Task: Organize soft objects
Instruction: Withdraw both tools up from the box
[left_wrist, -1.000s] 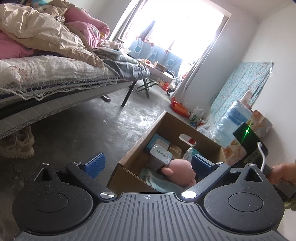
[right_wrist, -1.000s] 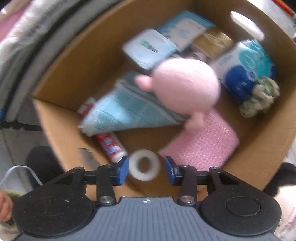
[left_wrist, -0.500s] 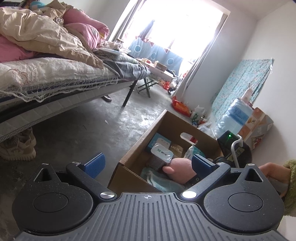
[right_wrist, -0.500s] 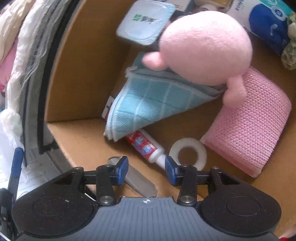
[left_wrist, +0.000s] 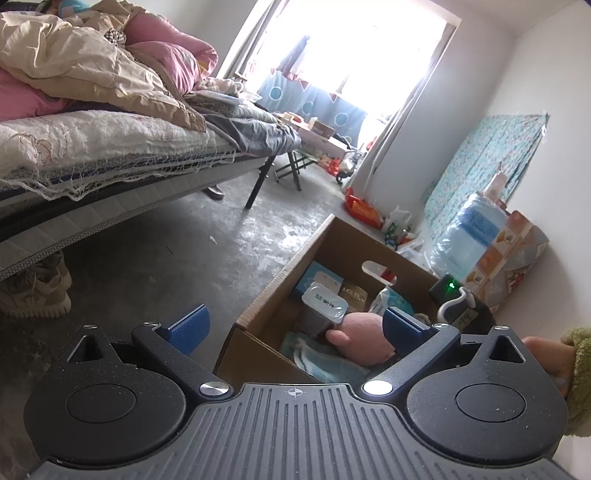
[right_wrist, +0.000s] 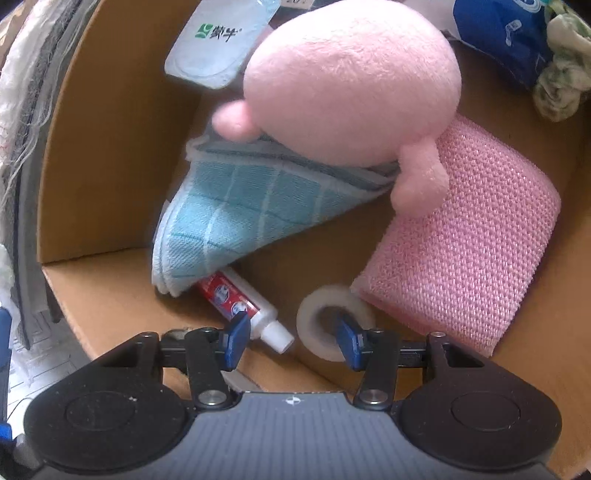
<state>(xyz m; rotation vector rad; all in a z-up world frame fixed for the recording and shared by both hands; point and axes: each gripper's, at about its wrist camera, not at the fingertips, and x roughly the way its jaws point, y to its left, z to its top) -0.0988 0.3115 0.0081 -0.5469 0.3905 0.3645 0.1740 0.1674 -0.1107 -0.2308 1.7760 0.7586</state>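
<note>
Two grippers work around one cardboard box (right_wrist: 110, 155) that stands on the concrete floor (left_wrist: 177, 258) near the bed (left_wrist: 92, 147). The right gripper (right_wrist: 288, 334) points steeply down into the box, close to its near wall; its jaws are opening, with nothing pinched between the blue pads. The left pad hangs over the white cap end of a red toothpaste tube (right_wrist: 240, 299), and the right pad sits over the hole of a roll of clear tape (right_wrist: 334, 321).

Inside the box, a round pink plush toy (right_wrist: 351, 81) lies at the middle, resting on a folded blue checked cloth (right_wrist: 229, 218) that slopes toward the near left corner and covers the tube's far end. A pink knitted cloth (right_wrist: 469, 243) lies against the right wall, touching the plush and the tape roll. A sealed yogurt cup (right_wrist: 221, 40) leans at the far left, and a blue tissue pack (right_wrist: 506, 33) and a crumpled greenish cloth (right_wrist: 561, 74) sit in the far right corner.

The left gripper (left_wrist: 295, 325) hovers outside the box, on its near side, jaws spread wide and empty. A hand (left_wrist: 550, 350) in a green sleeve shows to the right of the box.
</note>
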